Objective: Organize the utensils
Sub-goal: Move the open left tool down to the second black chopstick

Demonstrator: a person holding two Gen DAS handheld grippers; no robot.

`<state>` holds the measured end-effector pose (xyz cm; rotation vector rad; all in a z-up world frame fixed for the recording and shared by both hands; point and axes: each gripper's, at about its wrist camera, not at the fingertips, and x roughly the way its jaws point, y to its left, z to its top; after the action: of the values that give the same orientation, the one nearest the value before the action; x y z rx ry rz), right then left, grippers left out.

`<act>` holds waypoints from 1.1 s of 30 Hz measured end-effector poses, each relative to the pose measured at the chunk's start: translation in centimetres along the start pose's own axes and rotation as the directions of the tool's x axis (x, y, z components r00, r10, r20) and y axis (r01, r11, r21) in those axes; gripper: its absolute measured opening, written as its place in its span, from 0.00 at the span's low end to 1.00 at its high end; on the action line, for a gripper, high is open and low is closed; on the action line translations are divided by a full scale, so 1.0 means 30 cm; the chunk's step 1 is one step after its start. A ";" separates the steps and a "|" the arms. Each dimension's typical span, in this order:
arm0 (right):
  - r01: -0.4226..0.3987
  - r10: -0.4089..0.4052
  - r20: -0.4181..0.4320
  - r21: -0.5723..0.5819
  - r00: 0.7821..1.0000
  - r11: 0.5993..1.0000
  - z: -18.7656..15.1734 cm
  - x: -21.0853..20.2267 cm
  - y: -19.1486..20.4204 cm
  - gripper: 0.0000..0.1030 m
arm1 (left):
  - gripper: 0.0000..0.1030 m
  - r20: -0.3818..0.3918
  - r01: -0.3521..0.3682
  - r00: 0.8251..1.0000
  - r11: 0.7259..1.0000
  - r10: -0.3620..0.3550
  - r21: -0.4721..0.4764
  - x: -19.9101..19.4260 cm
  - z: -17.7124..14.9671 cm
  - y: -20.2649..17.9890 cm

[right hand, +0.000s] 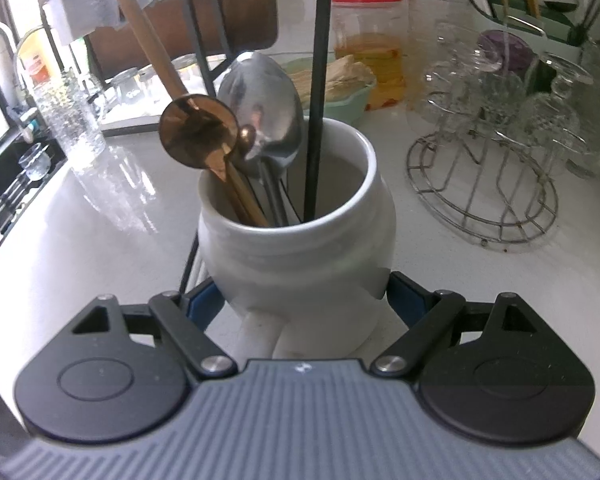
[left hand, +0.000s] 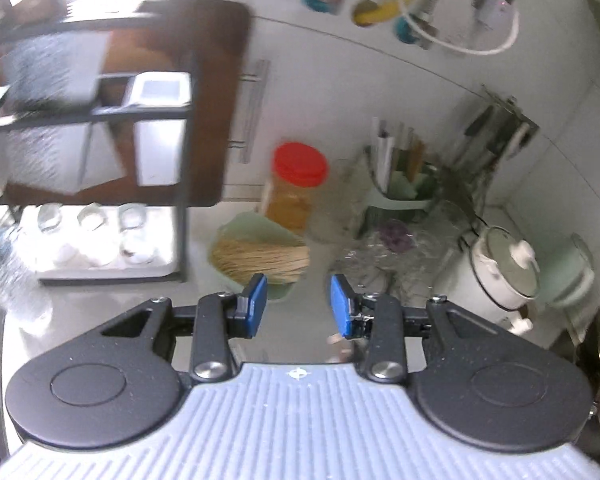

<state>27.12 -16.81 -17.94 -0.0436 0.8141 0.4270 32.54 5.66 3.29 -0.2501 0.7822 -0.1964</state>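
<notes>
A white ceramic utensil jar [right hand: 300, 248] stands on the white counter in the right wrist view. My right gripper [right hand: 304, 300] is shut on its lower body, one blue pad on each side. Inside the jar lean a copper spoon [right hand: 198, 136], a large silver spoon [right hand: 266, 108], a thin black handle [right hand: 318, 80] and a wooden handle [right hand: 140, 28]. In the blurred left wrist view my left gripper [left hand: 299, 280] is open over the counter, with nothing between its blue pads [left hand: 258, 296].
A wire rack [right hand: 484, 200] holding upturned glasses stands right of the jar. Behind are a red-lidded jar [right hand: 366, 40], a green bowl [left hand: 240, 232] with a straw brush, a black-framed dish rack [left hand: 184, 160], a green utensil caddy [left hand: 400, 196] and a white lidded pot [left hand: 504, 272]. A sink [right hand: 16, 184] lies left.
</notes>
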 end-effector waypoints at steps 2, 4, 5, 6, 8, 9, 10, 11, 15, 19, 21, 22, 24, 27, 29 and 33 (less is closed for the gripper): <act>0.005 -0.005 -0.003 0.006 1.000 1.000 -0.003 -0.006 -0.009 0.87 | 0.39 0.008 -0.031 0.999 0.999 0.031 -0.019 0.007 -0.039 0.027; 0.012 -0.011 -0.007 0.012 1.000 1.000 -0.007 -0.014 -0.016 0.87 | 0.39 -0.006 -0.054 0.999 0.997 0.054 -0.047 0.032 -0.082 0.067; 0.016 -0.015 -0.010 0.016 1.000 1.000 -0.008 -0.018 -0.018 0.87 | 0.39 -0.017 -0.060 0.998 0.996 0.059 -0.066 0.049 -0.105 0.086; 0.019 -0.019 -0.013 0.020 1.000 1.000 -0.010 -0.020 -0.020 0.87 | 0.39 -0.037 -0.062 0.998 0.994 0.059 -0.086 0.074 -0.134 0.107; 0.025 -0.025 -0.020 0.025 0.999 0.999 -0.011 -0.025 -0.026 0.87 | 0.39 -0.086 -0.060 0.995 0.992 0.051 -0.110 0.129 -0.195 0.133; 0.027 -0.026 -0.023 0.027 0.999 0.999 -0.012 -0.027 -0.028 0.87 | 0.39 -0.112 -0.057 0.993 0.991 0.044 -0.120 0.160 -0.230 0.142; 0.028 -0.027 -0.025 0.029 0.999 0.999 -0.013 -0.029 -0.031 0.87 | 0.39 -0.133 -0.058 0.990 0.990 0.041 -0.125 0.185 -0.259 0.147; 0.029 -0.028 -0.026 0.030 0.999 0.999 -0.015 -0.032 -0.035 0.87 | 0.39 -0.158 -0.066 0.986 0.989 0.045 -0.131 0.214 -0.295 0.151; 0.021 -0.020 -0.028 0.021 0.999 1.000 -0.020 -0.041 -0.047 0.87 | 0.39 -0.217 -0.097 0.974 0.985 0.064 -0.145 0.310 -0.421 0.141; 0.004 -0.004 -0.025 0.003 1.000 1.000 -0.023 -0.044 -0.056 0.87 | 0.39 -0.236 -0.117 0.968 0.985 0.085 -0.127 0.377 -0.524 0.107; -0.007 0.007 -0.030 0.016 1.000 1.000 -0.020 -0.044 -0.064 0.88 | 0.39 -0.246 -0.110 0.967 0.982 0.071 -0.150 0.401 -0.572 0.101; -0.011 0.011 -0.034 0.021 0.999 1.000 -0.017 -0.042 -0.068 0.88 | 0.39 -0.253 -0.115 0.965 0.981 0.073 -0.158 0.409 -0.587 0.099; -0.014 0.015 -0.040 0.032 0.999 0.999 -0.016 -0.041 -0.071 0.88 | 0.39 -0.258 -0.131 0.962 0.982 0.093 -0.135 0.425 -0.622 0.082; -0.016 0.018 -0.037 0.040 0.999 0.999 -0.021 -0.042 -0.071 0.88 | 0.39 -0.268 -0.174 0.952 0.981 0.146 -0.084 0.452 -0.663 0.061; -0.021 0.023 -0.034 0.044 0.999 0.999 -0.023 -0.042 -0.075 0.88 | 0.39 -0.270 -0.195 0.948 0.979 0.171 -0.065 0.468 -0.685 0.053; -0.029 0.031 -0.030 0.055 0.999 0.998 -0.028 -0.041 -0.078 0.88 | 0.39 -0.287 -0.229 0.934 0.973 0.212 -0.027 0.498 -0.712 0.045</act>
<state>26.69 -19.55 -17.94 0.0124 0.8568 0.4333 27.73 -0.22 -21.68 -0.1906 1.0943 0.0059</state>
